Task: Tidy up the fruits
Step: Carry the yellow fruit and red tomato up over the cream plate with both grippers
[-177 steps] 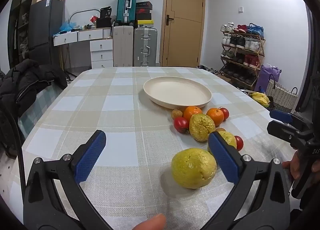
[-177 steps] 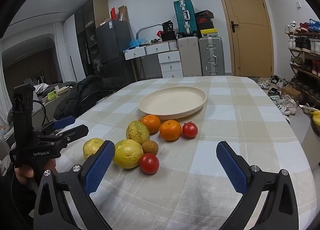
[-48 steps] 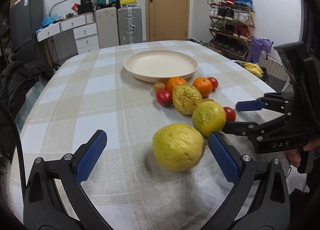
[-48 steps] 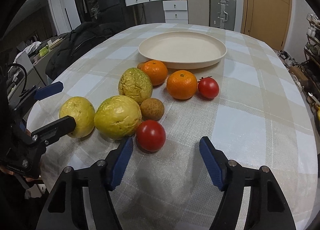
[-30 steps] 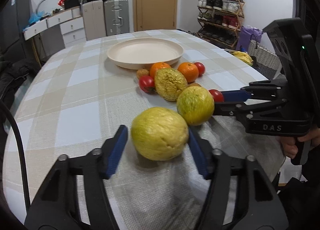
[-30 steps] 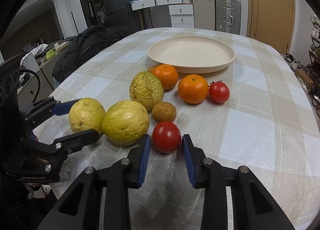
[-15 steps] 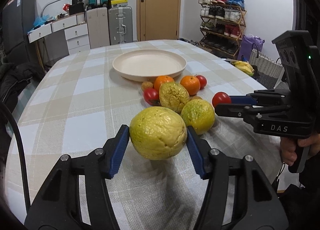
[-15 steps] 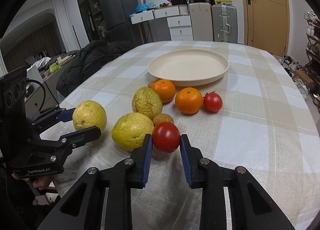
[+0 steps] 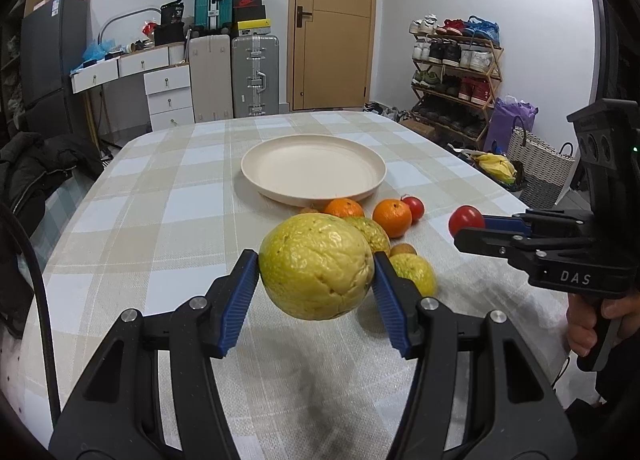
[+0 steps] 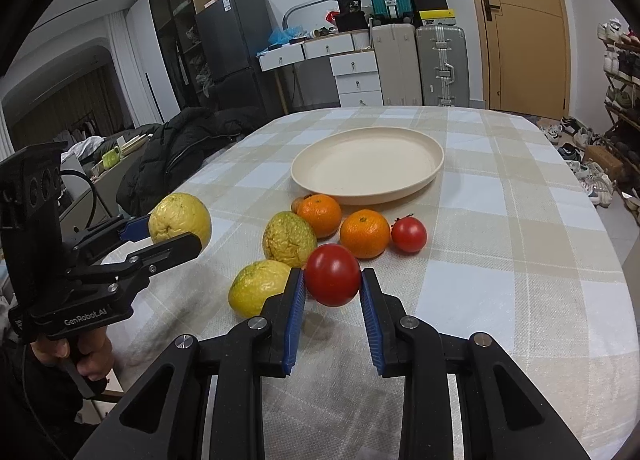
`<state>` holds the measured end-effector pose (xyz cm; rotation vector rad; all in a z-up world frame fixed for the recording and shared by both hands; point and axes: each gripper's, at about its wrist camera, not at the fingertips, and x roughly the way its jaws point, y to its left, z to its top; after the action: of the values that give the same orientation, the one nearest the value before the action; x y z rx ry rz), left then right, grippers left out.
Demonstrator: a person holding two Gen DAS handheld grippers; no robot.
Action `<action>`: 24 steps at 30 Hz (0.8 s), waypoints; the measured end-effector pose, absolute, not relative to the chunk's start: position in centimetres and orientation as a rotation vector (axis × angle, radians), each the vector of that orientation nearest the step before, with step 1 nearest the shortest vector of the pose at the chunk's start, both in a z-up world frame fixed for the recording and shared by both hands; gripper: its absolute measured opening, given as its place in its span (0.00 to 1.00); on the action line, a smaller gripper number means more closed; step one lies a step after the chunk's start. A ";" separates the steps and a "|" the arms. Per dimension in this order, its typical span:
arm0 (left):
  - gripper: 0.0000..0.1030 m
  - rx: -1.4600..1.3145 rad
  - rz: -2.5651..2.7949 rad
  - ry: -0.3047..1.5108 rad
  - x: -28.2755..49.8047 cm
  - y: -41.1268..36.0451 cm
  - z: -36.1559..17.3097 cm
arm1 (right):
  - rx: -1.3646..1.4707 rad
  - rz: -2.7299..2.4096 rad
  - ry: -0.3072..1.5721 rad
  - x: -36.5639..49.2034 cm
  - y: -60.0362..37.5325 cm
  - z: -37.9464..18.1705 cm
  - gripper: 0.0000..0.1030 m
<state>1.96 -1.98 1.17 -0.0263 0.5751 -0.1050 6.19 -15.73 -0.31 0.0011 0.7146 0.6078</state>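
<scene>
Table (image 9: 160, 220) with checked cloth fills the middle and lower frame in both wrist views.

Cream plate (image 9: 314, 172), bare, sits centre frame, beyond the fruit cluster.

Left gripper (image 9: 316, 280), bottom centre of its own view, is clamped on a large yellow fruit (image 9: 316, 264); both blue pads press its sides. The fruit is off the cloth, with a shadow beneath it. In the right wrist view the same pair shows at left mid-frame.

Right gripper (image 10: 333, 292), bottom centre of its view, grips a red tomato (image 10: 333, 274) between its blue pads, also lifted clear of the cloth. From the left wrist view it sits at right mid-frame, with a hand (image 9: 592, 324) on the handle at lower right.

Still on the cloth, right wrist view, between plate and grippers:
- wrinkled yellow-green fruit (image 10: 289, 238), centre
- smoother yellow-green fruit (image 10: 256, 286), lower left of centre, just beside the right gripper's left finger
- two oranges (image 10: 320, 214) (image 10: 365, 232), just below the plate's near rim
- second tomato (image 10: 409, 234), right of the oranges
- small brown fruit (image 10: 298, 203), mostly hidden behind the left orange
</scene>
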 end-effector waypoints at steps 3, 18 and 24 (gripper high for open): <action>0.53 -0.029 -0.098 0.561 2.4 -1.8 1.6 | 0.004 0.607 0.704 6.2 -15.9 0.2 0.28; 0.53 -0.055 -0.074 0.522 5.2 -1.5 3.1 | 0.004 0.606 0.652 7.5 -15.8 2.6 0.28; 0.53 -0.055 -0.066 0.519 6.5 -1.4 3.1 | 0.025 0.595 0.645 9.0 -16.0 3.1 0.28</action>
<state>6.53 -1.43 3.10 -0.0553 0.5189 -0.0660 8.99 -15.96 3.13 0.0253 0.6452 0.5953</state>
